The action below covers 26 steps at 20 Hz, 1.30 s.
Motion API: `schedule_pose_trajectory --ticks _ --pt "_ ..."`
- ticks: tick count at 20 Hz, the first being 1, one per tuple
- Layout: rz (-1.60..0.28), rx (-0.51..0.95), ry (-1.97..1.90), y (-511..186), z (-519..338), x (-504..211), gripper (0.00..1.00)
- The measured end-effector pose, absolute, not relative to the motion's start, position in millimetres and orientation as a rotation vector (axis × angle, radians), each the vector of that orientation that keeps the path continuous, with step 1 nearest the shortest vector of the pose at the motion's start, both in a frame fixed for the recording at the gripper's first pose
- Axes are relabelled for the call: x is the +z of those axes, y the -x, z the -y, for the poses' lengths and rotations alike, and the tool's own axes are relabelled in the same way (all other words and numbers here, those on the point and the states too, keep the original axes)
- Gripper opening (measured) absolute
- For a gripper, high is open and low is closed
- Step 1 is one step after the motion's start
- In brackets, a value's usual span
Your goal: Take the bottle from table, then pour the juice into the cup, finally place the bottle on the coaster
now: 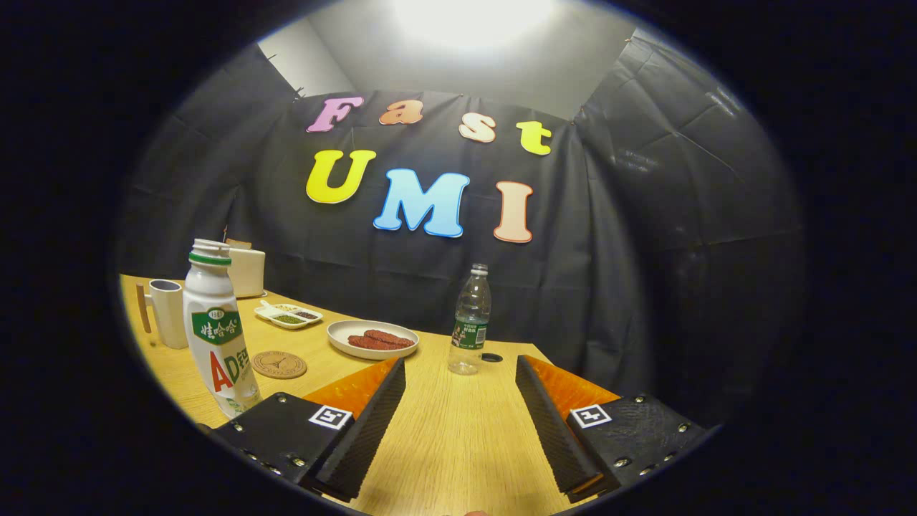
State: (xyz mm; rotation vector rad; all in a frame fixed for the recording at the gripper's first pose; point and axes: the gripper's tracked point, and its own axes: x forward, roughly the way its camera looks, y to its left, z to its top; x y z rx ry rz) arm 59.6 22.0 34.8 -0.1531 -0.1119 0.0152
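Nearest, the gripper point(460, 423) hangs over the wooden table point(444, 444) with its fingers spread wide and nothing between them but bare tabletop. Just off the left finger stands the white juice bottle point(217, 331), upright, uncapped as far as I can tell, untouched. Right behind it lies the round cork coaster point(279, 364), nothing on it. Further left and back is the white cup point(166, 312) with a wooden handle; whether anything is in it I cannot tell.

Judging from this, no step is done: the bottle must yet be grasped, tipped over the cup and set on the coaster.

Beyond the fingers stand a clear water bottle point(471, 321), a white plate point(372, 340) with two reddish-brown pieces, a small divided dish point(288, 315) and a cream box point(246, 272). Black cloth walls the booth, with a bright ceiling light above.
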Motion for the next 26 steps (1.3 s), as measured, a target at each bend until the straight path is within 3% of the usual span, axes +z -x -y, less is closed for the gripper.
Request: schedule_pose_trajectory --ticks 7,14,26 --pt "0.152 0.073 0.148 -44 -61 73 0.95" --pt "0.060 0.180 -0.018 -12 -101 69 0.95" --pt "0.011 0.291 0.014 35 -166 58 0.95"
